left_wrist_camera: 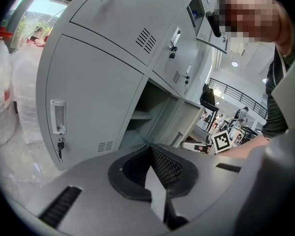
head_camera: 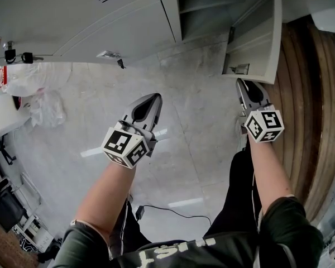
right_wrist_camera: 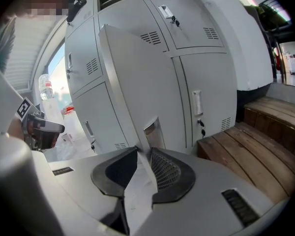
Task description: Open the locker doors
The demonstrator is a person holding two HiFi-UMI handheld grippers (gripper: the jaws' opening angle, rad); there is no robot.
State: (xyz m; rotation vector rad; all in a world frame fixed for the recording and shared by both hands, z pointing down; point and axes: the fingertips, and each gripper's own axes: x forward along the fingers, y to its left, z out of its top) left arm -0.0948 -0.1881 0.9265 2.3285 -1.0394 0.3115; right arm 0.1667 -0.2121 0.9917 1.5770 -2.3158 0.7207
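Observation:
A grey bank of lockers (head_camera: 117, 32) fills the top of the head view. One lower locker door (head_camera: 262, 38) stands swung out, and its compartment (head_camera: 212, 10) shows a bare shelf. My right gripper (head_camera: 241, 82) sits at that door's bottom corner. In the right gripper view the door (right_wrist_camera: 132, 82) drops edge-on between the jaws of the right gripper (right_wrist_camera: 142, 151), whose pads close against it. My left gripper (head_camera: 156, 96) hangs over the floor, shut and empty. It faces a closed lower door (left_wrist_camera: 88, 97) with a recessed handle (left_wrist_camera: 58, 117) and a key (left_wrist_camera: 61, 144).
A wooden bench (head_camera: 307, 121) runs along the right, beside closed lockers (right_wrist_camera: 206, 92). Plastic bags (head_camera: 44, 108) and a bottle lie on the floor at the left. A black cable (head_camera: 167, 208) trails near the person's legs.

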